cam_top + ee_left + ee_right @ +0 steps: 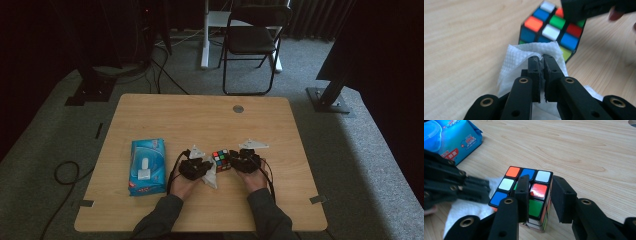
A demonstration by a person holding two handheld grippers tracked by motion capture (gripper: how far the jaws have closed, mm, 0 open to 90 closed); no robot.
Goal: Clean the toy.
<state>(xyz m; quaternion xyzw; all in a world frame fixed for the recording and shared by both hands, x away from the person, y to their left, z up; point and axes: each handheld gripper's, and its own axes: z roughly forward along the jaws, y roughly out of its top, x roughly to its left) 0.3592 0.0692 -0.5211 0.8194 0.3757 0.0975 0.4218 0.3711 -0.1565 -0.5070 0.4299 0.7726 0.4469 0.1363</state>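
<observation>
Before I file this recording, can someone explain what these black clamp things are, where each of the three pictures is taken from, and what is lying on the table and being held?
A person sits at a wooden table with a hand-held two-jaw clamp tool in each hand. The high view looks down from above the person. The other two come from small cameras riding on each tool, looking along its jaws.

The left gripper is shut on a white wipe and holds it against a puzzle cube. The right gripper appears to hold that cube, one jaw across its top face and the other at its side.

Also on the table: a blue pack of wipes to the left, apart from the cube.
</observation>
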